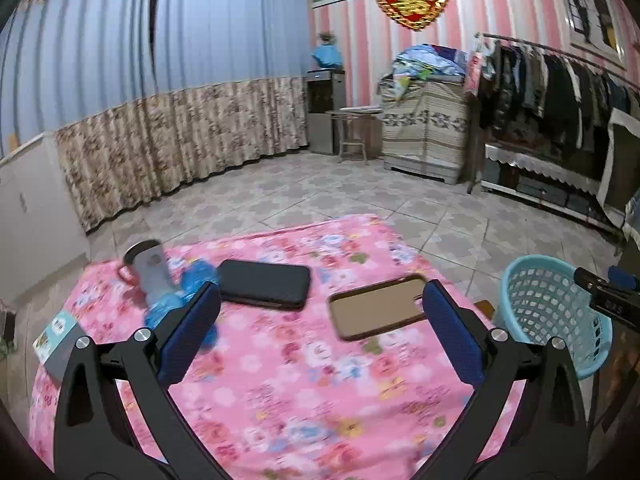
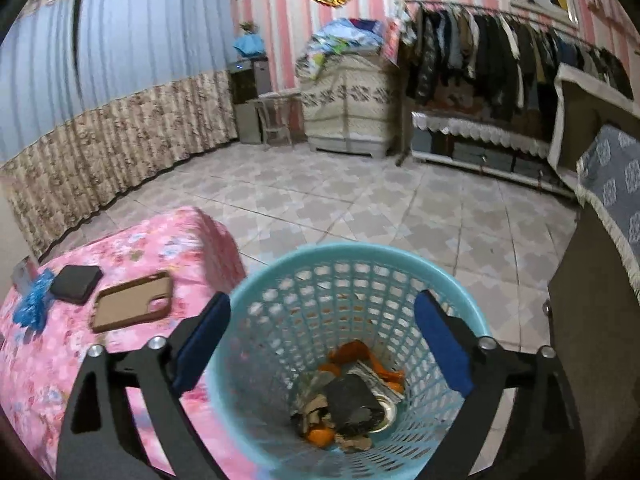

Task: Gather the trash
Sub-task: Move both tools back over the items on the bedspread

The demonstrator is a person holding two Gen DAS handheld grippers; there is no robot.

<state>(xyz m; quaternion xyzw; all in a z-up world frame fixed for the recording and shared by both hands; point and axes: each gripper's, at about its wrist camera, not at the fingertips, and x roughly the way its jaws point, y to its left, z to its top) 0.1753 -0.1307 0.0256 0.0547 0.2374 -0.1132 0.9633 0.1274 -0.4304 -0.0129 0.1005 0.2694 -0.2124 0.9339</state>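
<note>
The pink counter (image 1: pixel 280 380) carried a black case (image 1: pixel 265 289) and brown case (image 1: pixel 376 310). Beside it stood the basket (image 2: pixel 352 276) — trash (image 2: pixel 352 400) at its bottom. Both hand-held grippers — left (image 1: pixel 320 320), right (image 2: pixel 320 344) — gaped wide, empty.

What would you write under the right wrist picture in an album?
Open right gripper above a blue basket of trash, beside a pink-clothed table.

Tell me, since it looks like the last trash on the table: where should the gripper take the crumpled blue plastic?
Grip the crumpled blue plastic at its raised, bunched middle, coming from above with the open left gripper. It lies loose on the pink tablecloth, crowded by the cup and black case, so a side approach would likely bump them.
</note>
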